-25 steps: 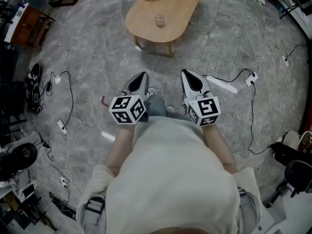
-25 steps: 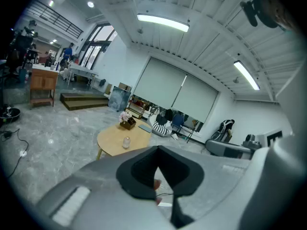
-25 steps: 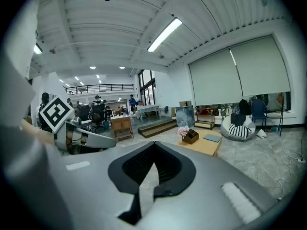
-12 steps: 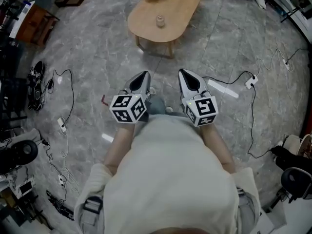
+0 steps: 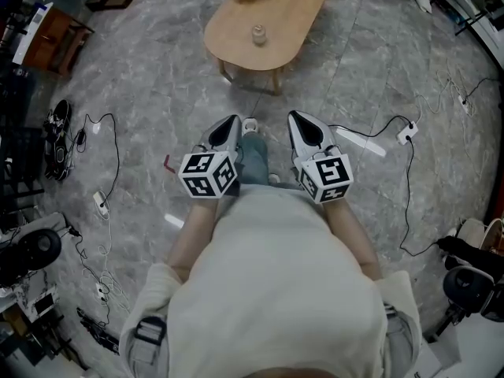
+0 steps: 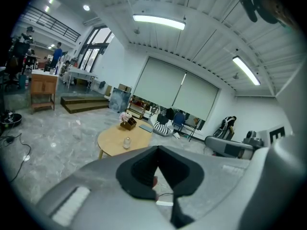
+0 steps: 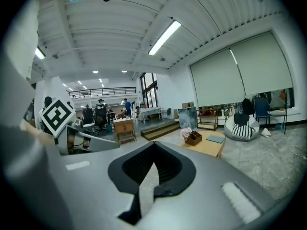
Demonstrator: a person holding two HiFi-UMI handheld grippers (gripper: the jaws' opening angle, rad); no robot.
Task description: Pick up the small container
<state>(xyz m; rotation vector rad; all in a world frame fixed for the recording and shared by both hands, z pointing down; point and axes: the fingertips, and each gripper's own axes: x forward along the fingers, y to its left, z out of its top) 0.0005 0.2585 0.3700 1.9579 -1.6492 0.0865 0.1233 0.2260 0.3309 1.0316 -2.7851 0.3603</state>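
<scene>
Three views, one shared table.
Your head camera looks steeply down; the table (image 5: 264,22) lies far at 12 o'clock. Cameras on left gripper (image 5: 228,126) and right gripper (image 5: 301,123) face it, nearly level.

Floor (image 5: 157,77): grey veined marble tile, with black cables (image 5: 117,156) and a white power strip (image 5: 360,141) lying across it.
Bench (image 5: 236,42): low, oval, pale wood.
Ceiling (image 6: 201,37): white ribbed panels, lit strip lights (image 6: 159,22).
Far wall: two pale roller blinds (image 6: 180,92), drawn down.
Wooden cabinet (image 6: 42,86) at left, near low dark steps (image 6: 84,104).
Striped beanbag (image 7: 241,126) beyond the bench.
</scene>
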